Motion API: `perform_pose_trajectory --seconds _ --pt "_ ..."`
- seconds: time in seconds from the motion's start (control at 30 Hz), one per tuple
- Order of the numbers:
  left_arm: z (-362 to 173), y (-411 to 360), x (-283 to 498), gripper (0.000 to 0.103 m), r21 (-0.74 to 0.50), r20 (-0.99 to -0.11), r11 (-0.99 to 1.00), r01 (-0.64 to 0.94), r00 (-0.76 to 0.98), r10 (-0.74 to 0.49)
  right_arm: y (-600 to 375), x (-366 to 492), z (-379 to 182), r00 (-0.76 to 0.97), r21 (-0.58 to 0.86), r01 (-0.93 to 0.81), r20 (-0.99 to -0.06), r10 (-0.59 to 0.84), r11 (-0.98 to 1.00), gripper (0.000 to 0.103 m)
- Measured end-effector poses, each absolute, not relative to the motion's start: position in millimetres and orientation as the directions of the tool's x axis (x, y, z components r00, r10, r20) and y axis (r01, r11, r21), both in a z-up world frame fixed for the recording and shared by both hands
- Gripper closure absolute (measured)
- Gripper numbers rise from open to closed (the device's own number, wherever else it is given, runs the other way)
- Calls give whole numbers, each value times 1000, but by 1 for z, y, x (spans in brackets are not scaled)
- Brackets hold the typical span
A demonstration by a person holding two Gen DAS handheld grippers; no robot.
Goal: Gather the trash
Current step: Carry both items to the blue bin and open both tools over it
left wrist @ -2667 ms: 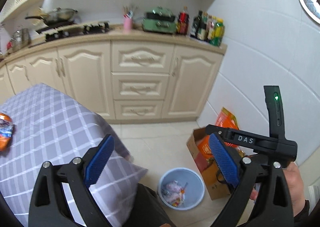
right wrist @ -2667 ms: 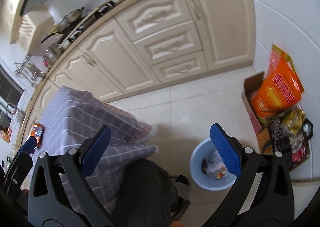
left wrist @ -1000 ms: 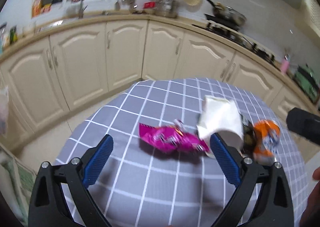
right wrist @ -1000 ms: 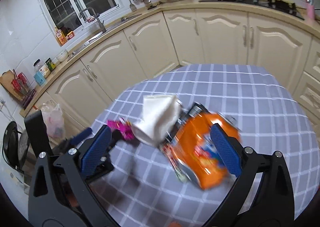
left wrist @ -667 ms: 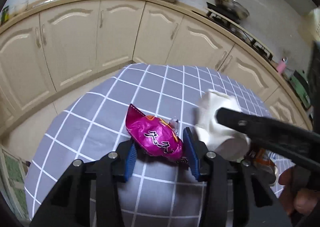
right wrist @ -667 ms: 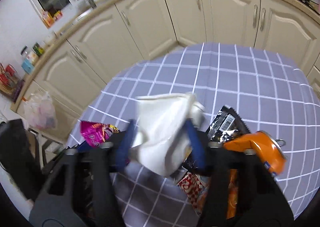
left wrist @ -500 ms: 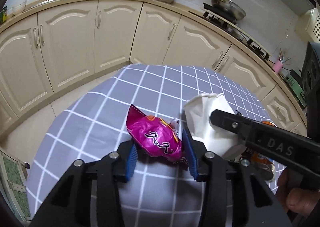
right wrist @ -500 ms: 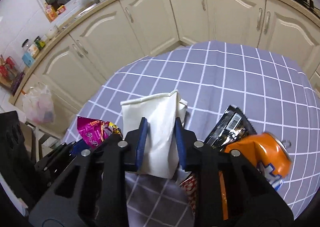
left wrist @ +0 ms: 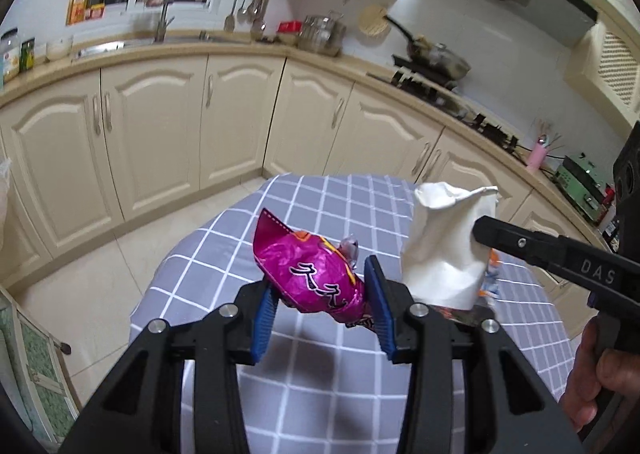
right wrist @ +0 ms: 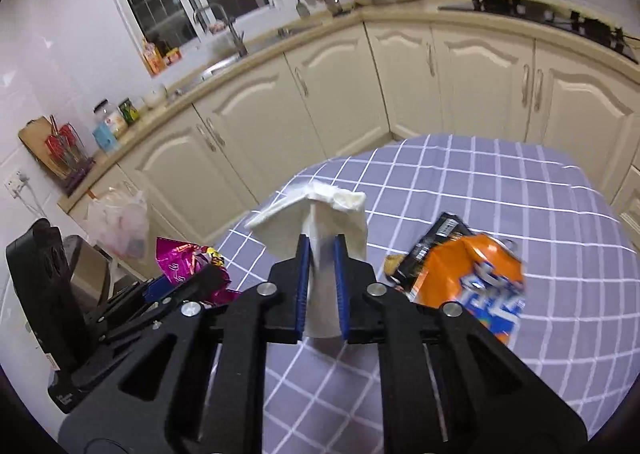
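— Two grabs at once! Left tool (left wrist: 318,304) pinching the pink wrapper (left wrist: 310,274), right tool (right wrist: 320,288) clamped on the white tissue (right wrist: 320,226).

— Both lifted above the bench (right wrist: 500,182); orange can (right wrist: 476,274) lies right of the tissue, nearest the right tool.

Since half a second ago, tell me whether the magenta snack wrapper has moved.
Yes. The magenta snack wrapper, clamped in the left tool, has risen off the checked tablecloth toward the camera.

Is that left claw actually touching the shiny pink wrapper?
Touching. In the left wrist view the left gripper has both blue pads pressed against the pink wrapper, lifted above the tablecloth.
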State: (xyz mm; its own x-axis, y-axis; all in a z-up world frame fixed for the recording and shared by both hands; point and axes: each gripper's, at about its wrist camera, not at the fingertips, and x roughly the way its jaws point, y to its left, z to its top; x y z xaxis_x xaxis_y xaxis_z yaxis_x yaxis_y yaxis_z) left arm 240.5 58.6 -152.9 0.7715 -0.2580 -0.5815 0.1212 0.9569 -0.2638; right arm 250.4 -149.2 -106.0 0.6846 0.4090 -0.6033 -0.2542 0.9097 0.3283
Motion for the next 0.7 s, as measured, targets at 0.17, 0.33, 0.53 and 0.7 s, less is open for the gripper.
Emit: perform_pose_trajectory --seconds 0.17,0.33,0.53,0.7 --pt "-140 37 217 62 -250 -566 955 162 775 -280 -170 215 -100 702 316 -244 -595 392 917 91" --pt "-130 11 186 62 -239 -550 949 205 777 -307 -195 170 -104 726 324 -217 -577 374 921 91" --pt "-114 -39 160 62 -214 -520 928 306 768 -373 -250 119 -95 793 319 -141 -531 300 937 91" --pt "-98 -97 138 62 -188 -494 888 419 741 -455 -311 72 -81 846 317 -49 -491 208 947 91"
